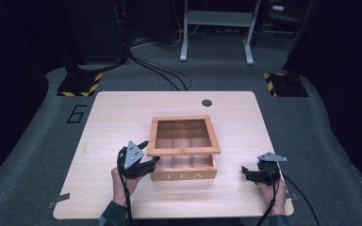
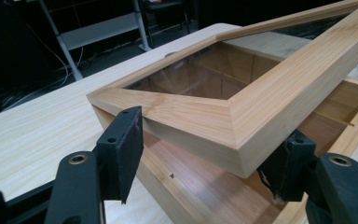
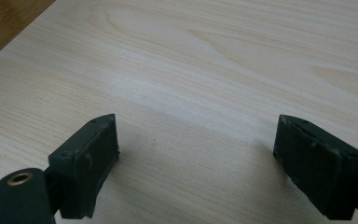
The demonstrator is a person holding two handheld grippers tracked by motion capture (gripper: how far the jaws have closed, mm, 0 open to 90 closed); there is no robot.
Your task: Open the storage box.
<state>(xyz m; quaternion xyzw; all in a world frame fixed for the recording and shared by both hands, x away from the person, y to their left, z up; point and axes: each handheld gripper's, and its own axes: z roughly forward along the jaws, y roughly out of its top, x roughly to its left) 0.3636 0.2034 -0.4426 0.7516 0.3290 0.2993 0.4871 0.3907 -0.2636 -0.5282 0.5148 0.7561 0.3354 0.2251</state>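
Note:
A wooden tea box (image 1: 184, 175) marked TEA stands at the middle of the table, divided into several compartments. Its glass-paned lid (image 1: 184, 151) is tilted up at the front. My left gripper (image 1: 151, 157) is at the lid's front left corner. In the left gripper view that lid corner (image 2: 223, 121) sits between the jaws of the left gripper (image 2: 205, 158), with both pads against its edges and the box interior (image 2: 200, 182) beneath it. My right gripper (image 1: 245, 172) rests to the right of the box, open over bare table; in its own view the right gripper (image 3: 196, 158) holds nothing.
The light wooden table (image 1: 122, 117) has a round cable hole (image 1: 207, 102) near its far edge. Grey floor surrounds it, with a metal frame (image 1: 217, 19) and cables behind. Stand bases with yellow-black stripes (image 1: 81, 84) sit at the back corners.

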